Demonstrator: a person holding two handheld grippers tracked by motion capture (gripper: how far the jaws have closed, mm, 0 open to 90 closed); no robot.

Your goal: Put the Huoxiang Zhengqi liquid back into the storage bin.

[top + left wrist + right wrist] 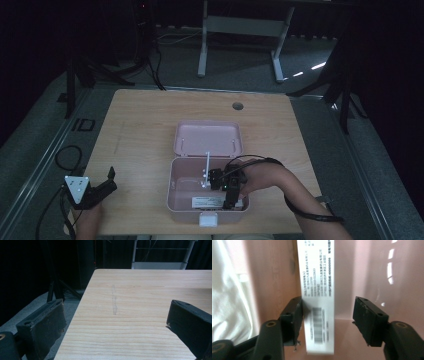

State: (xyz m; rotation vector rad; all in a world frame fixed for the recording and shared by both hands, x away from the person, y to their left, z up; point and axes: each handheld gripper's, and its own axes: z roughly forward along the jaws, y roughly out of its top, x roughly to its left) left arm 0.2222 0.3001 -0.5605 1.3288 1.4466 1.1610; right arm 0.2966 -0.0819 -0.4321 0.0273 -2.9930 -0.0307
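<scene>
Inside the open pink box (180, 187) near the desk's front edge, the right gripper (328, 312) straddles a white labelled carton (318, 290), jaws spread, grasp unfinished. The left gripper (102, 187) idles spread at the front-left corner.

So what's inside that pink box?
Inside the open pink box lies a white printed carton with a barcode, and the right gripper reaches in with its fingers spread around it. Whatever is beneath the carton is hidden.

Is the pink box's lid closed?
No, the high view shows the pink box with its lid swung open behind it.
</scene>
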